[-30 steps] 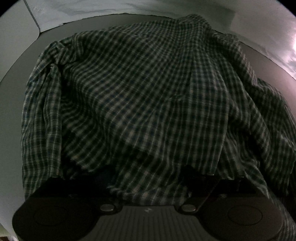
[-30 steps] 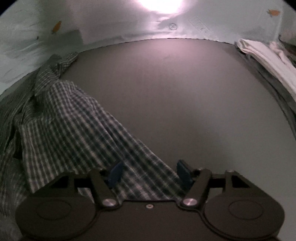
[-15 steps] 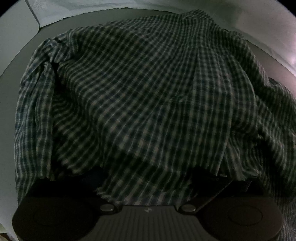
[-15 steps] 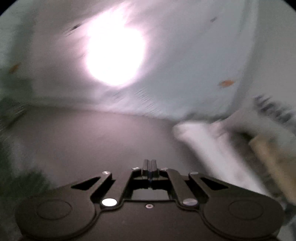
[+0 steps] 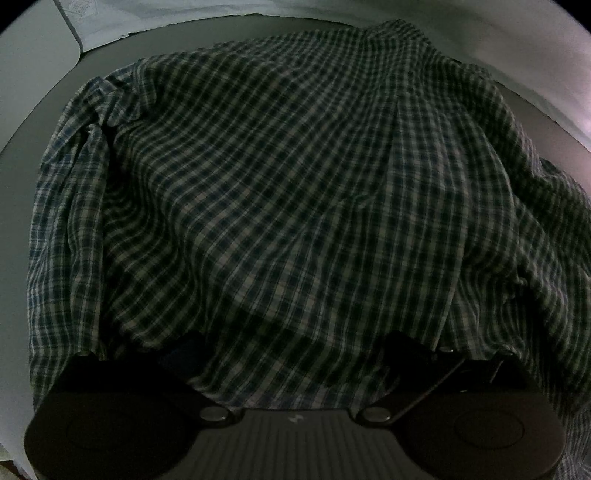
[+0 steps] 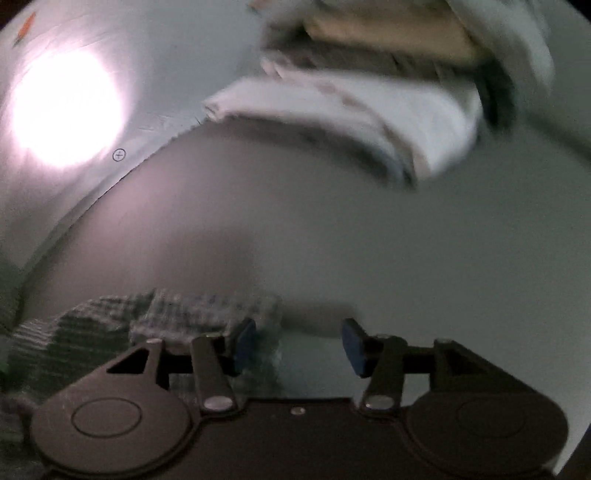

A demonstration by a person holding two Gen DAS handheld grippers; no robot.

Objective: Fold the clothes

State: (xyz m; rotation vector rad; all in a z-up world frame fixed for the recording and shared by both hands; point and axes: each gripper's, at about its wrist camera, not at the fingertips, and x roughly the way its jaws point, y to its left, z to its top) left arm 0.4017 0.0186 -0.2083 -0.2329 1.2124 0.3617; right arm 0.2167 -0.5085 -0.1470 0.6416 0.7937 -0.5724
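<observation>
Right gripper [image 6: 297, 343]: blue pads [image 6: 352, 347] apart, jaws opening. A blurred corner of the checked shirt [image 6: 207, 310] lies against the 9 o'clock pad and reaches partway into the gap; the 3 o'clock pad is clear of it, so no grip. Shirt fabric trails off toward 8 o'clock along the gripper body. Beyond the pads, bare grey table [image 6: 332, 240]. At 1 o'clock, a blurred stack of folded clothes [image 6: 351, 107], pale pieces with a tan one above, sits at the table's far edge. At 10 o'clock, a bright light patch [image 6: 62, 107] on the pale sheet [image 6: 177, 55] past the table.

Left gripper [image 5: 291, 347]: fingers at full spread, tips in shadow at 7 and 5 o'clock. Shirt [image 5: 295, 206] hem drapes down between them without being pinched; whether either tip touches cloth I cannot tell. The shirt fills nearly the whole left wrist view, spread across the table [image 5: 44, 122], bunched in folds along its 9 o'clock and 3 o'clock sides. Table rim shows at 10 and 2 o'clock, pale sheet [image 5: 184, 18] beyond at 12.
</observation>
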